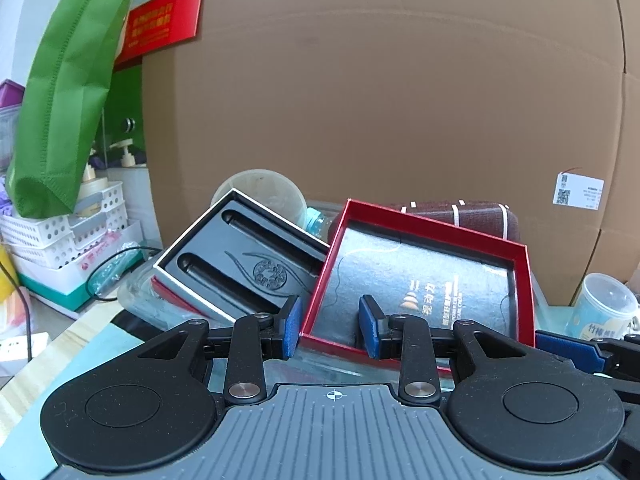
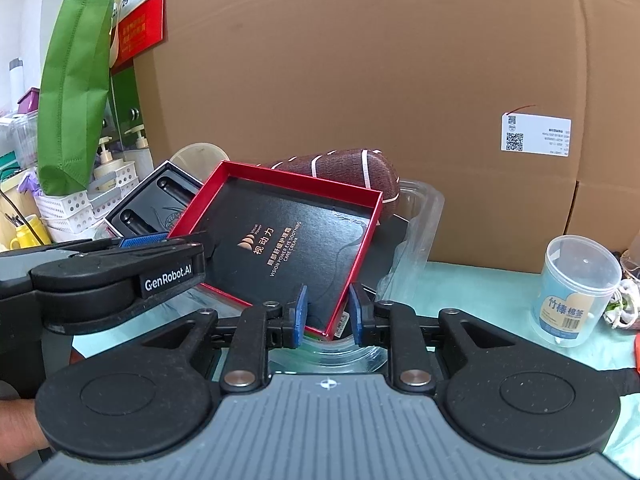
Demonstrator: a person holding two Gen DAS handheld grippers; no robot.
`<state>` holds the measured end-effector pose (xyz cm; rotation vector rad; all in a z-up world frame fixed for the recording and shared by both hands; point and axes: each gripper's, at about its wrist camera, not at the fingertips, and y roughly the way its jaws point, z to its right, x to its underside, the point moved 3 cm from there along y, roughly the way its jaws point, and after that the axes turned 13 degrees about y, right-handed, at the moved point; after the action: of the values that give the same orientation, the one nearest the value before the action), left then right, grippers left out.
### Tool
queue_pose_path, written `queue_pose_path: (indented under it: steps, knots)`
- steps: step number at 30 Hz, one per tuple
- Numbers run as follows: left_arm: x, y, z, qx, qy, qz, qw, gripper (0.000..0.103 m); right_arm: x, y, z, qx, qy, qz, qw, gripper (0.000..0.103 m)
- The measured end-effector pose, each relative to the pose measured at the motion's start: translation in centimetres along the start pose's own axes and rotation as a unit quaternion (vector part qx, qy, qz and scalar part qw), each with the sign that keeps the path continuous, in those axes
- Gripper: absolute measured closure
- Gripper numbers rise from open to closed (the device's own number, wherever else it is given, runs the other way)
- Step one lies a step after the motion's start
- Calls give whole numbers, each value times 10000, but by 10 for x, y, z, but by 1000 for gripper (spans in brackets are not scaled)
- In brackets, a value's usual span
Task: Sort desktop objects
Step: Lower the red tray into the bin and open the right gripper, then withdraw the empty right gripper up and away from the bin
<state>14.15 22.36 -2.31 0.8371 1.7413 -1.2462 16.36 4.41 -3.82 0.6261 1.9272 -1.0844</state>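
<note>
A red box lid (image 1: 424, 276) with a black printed inside lies tilted on a clear plastic tray (image 2: 420, 216). It also shows in the right wrist view (image 2: 280, 240). My left gripper (image 1: 331, 326) straddles its near left corner, jaws apart with a gap each side. My right gripper (image 2: 327, 314) straddles its near right corner, pads close to the wall; contact is unclear. A black-lined box (image 1: 244, 256) with two slots lies to the left. A brown striped pouch (image 2: 344, 172) lies behind.
A big cardboard box (image 1: 380, 100) stands close behind. A clear cotton swab jar (image 2: 574, 290) stands on the green mat at right. White baskets (image 1: 60, 236), a green bag (image 1: 68, 84) and a calendar are at left.
</note>
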Motion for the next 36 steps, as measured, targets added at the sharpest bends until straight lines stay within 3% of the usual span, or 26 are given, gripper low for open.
queue_pose_path:
  steps: [6,11,15,17,23,27,29,31,32,36]
  knots:
    - [4,-9,-1,33,-16,9,10000,57,3,-7,-1,-1,69,61,10000,75]
    - [3,-21,1,105,10,62,9999,58,4,-17,-4,-60,128,137,9998,60]
    - [4,-29,0,113,-25,78,9999,57,6,-26,-4,-49,165,197,9997,55]
    - [5,-33,-1,103,-35,86,9999,56,7,-30,-2,7,191,243,9995,44]
    - [6,-50,3,75,58,156,9998,50,10,-46,3,-53,315,321,9990,40]
    - [4,-64,4,19,110,242,9996,34,9,-62,8,-69,451,473,9978,32]
    - [3,-72,4,-81,164,289,9994,23,8,-72,11,-74,561,577,9967,22]
    - [4,-81,3,-237,195,346,9989,6,8,-83,14,-51,662,678,9955,11]
    - [4,-85,3,-261,219,365,9988,2,7,-88,15,-65,710,727,9948,5]
    - [8,-100,2,-224,300,317,9988,0,7,-107,12,-160,755,844,9934,4]
